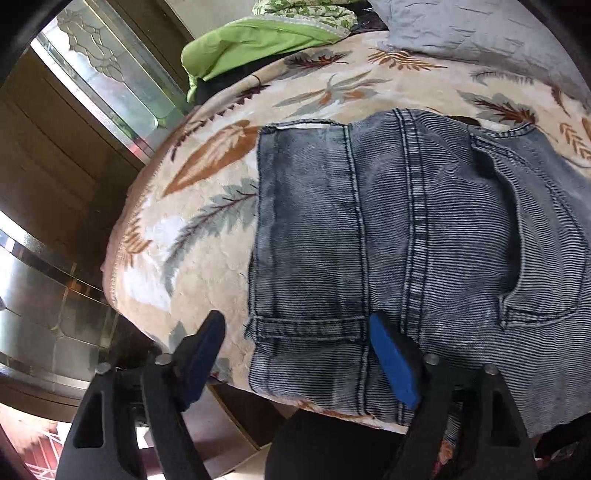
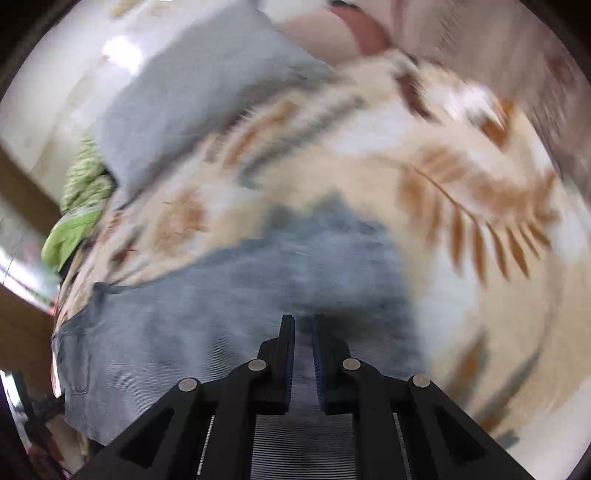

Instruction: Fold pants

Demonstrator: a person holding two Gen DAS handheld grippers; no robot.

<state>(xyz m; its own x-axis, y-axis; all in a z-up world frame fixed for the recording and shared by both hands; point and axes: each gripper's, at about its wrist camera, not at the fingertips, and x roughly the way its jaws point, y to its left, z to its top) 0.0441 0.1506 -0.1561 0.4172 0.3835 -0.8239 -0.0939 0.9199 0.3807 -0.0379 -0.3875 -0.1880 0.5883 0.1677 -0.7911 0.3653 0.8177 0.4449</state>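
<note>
Faded blue-grey denim pants lie on a bed with a cream leaf-print blanket. In the left wrist view the leg hems sit at the left, a back pocket at the right. My left gripper is open, its blue-padded fingers straddling the near hem, just above the cloth. In the blurred right wrist view the pants spread below my right gripper, whose jaws stand nearly closed with a narrow gap. Denim shows in the gap; whether it is clamped is unclear.
A grey pillow and a green quilt lie at the far side of the bed. The bed edge drops off at the left toward wooden doors with glass panels. The pillow also shows in the right wrist view.
</note>
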